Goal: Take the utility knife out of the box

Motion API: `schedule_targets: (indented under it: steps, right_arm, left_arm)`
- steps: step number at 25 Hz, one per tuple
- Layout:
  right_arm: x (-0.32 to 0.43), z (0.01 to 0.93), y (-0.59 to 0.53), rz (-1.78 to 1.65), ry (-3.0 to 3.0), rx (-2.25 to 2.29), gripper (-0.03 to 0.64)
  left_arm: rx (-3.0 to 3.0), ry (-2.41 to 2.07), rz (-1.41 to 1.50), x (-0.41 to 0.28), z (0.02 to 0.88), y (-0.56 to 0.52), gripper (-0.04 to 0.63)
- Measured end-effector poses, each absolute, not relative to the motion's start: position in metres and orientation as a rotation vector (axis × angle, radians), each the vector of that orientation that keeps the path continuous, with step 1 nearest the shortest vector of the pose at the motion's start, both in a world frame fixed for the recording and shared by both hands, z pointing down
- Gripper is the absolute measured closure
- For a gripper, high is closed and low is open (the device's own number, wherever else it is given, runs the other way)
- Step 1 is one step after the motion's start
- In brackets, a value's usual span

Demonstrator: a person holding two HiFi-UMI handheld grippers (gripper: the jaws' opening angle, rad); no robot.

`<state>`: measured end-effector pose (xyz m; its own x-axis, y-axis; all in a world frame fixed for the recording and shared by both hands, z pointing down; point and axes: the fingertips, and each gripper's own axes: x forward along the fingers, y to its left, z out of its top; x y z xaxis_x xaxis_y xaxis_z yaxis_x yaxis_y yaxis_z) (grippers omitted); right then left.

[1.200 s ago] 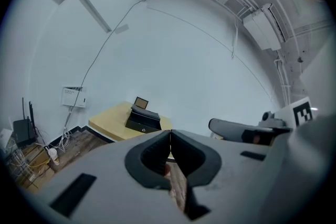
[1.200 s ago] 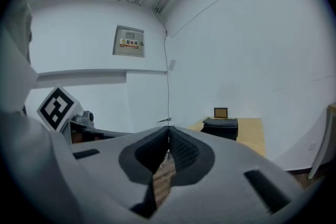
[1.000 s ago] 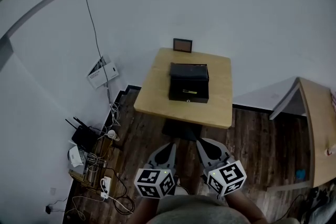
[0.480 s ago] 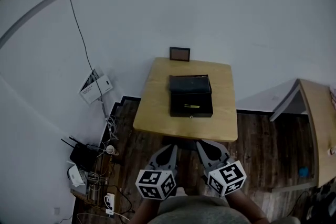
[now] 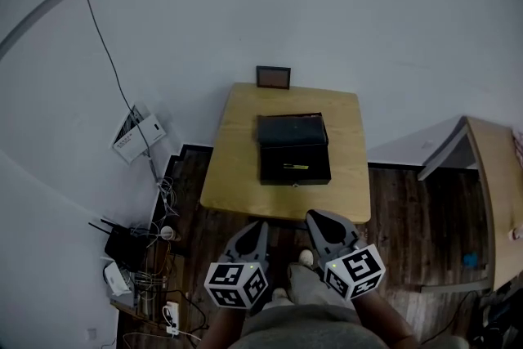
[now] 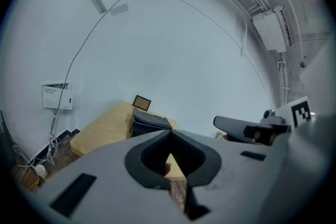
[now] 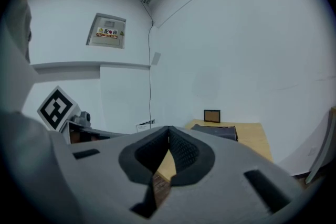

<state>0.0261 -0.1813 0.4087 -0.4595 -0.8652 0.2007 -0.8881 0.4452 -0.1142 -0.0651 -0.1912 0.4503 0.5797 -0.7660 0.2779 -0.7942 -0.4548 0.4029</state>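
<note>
I see both claws closest to me, over the floor and short of the bench. Left claw (image 5: 257, 228) is closed, empty. Right claw (image 5: 317, 218) is closed, empty. Ahead, the box (image 5: 294, 147) sits open mid-bench (image 5: 233, 163), with the knife (image 5: 296, 167) inside near its front wall. A frame (image 5: 273, 77) stands at the far edge.

The left gripper (image 5: 260, 226) and the right gripper (image 5: 315, 217) look alike. Each is a smooth pale-grey plastic shell that tapers to a pointed tip, with dark rectangular slots (image 6: 73, 194) sunk into the shell. Their inner faces carry black ribbed pads (image 7: 185, 153). Behind each shell sits a white cube with black square markers (image 5: 237, 284), with a small lit dot at its upper corner. The person wears a grey top (image 5: 304, 333).
</note>
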Motion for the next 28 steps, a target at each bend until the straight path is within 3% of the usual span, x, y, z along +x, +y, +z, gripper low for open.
schedule_targets:
  steps: [28]
  right_arm:
    - [0.057,0.462,-0.393,0.256,-2.564,1.065,0.617]
  left_arm:
    - [2.059,-1.529,0.053,-0.048,0.482,-0.359,0.591]
